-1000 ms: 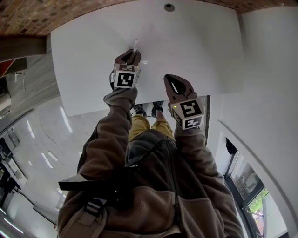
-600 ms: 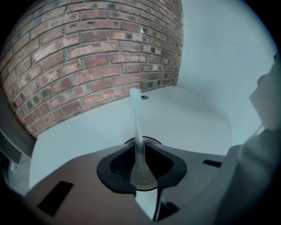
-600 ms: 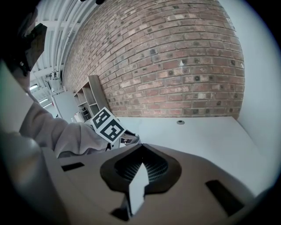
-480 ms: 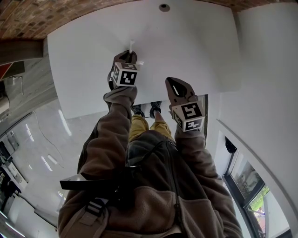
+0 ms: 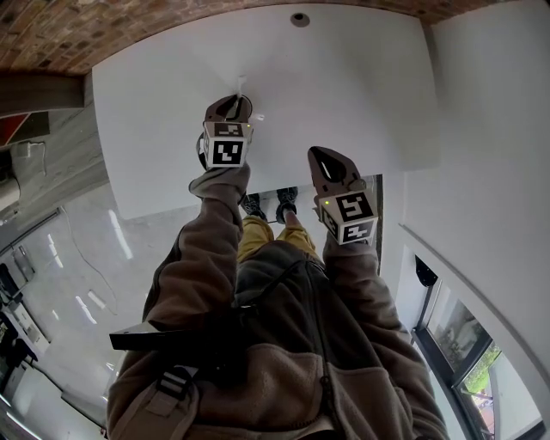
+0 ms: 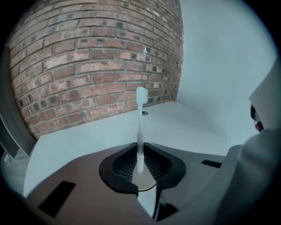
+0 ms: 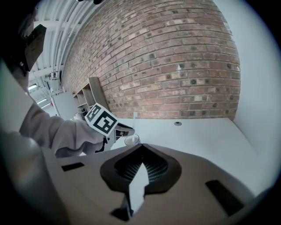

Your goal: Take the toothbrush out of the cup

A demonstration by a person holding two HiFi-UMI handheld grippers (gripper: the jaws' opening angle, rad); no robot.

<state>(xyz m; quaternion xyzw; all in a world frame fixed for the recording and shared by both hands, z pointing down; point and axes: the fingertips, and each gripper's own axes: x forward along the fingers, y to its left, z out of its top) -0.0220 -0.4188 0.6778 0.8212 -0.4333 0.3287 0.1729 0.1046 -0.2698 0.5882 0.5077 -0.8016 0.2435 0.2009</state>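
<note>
Left gripper (image 5: pixel 234 103): jaws closed on the toothbrush (image 6: pixel 140 132). They pinch the handle low down, and the shaft and bristle head rise upright beyond the jaws. A grip on the handle, not the head, keeps the brush vertical, so it can come straight up without tipping.

Cup (image 7: pixel 131 139): clear, standing on the white table (image 5: pixel 344 94) directly beneath the left jaws. In the left gripper view a curved piece of its rim shows just behind the pinch point. My reading is that the foot of the brush is inside the cup or barely above the rim. No view shows the lower end plainly, so I judge the extraction as started, not finished.

Right gripper (image 5: pixel 320 156): jaws together at the tips, nothing between them, only bare table showing through the slot behind. It hangs to the right of the left jaws, well apart from the cup. It is not steadying the cup, so a light cup could ride up with the brush if the handle drags on the rim.

Surroundings:
- brick wall (image 6: pixel 88 66) far ahead of both jaws
- small round hole (image 5: pixel 300 19) in the table near that wall, well beyond the brush
- plain white wall (image 5: pixel 490 129) off to the right of the right jaws
- the person's sleeve (image 7: pixel 66 132) behind the left gripper

Nothing stands above the brush or between the two grippers, so the upward path looks free.
</note>
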